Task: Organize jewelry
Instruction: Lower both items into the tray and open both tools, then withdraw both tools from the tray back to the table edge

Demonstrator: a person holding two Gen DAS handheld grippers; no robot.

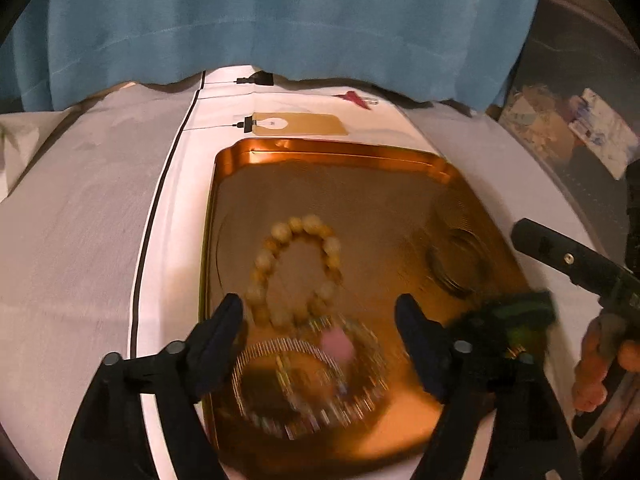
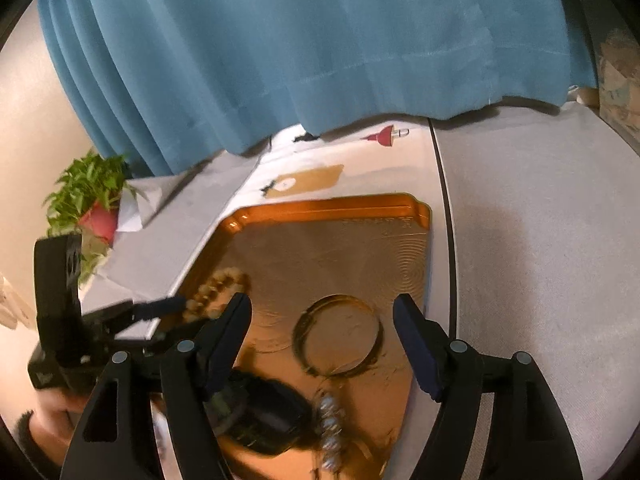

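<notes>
Several pieces of jewelry lie in the shallow copper-coloured metal tray (image 1: 224, 200) on the white-covered tabletop (image 1: 80, 220): a bracelet of round tan wooden beads (image 1: 296, 272) left of centre, a blurred multicoloured fine-beaded strand with a pink stone (image 1: 312, 376) at the near edge, a thin gold bangle (image 2: 338, 334) to the right, a string of grey pearl-like beads (image 2: 330, 428) and a dark, blurred item (image 2: 260, 416) that we cannot identify. We judge sorting is early; nothing is lifted. Next move calls for closing on one piece without dragging its neighbours. Our left gripper (image 1: 320, 316) hovers over the bracelet and strand, jaws wide apart, empty. Our right gripper (image 2: 322, 316) straddles the bangle from above, jaws equally wide, holding nothing.
</notes>
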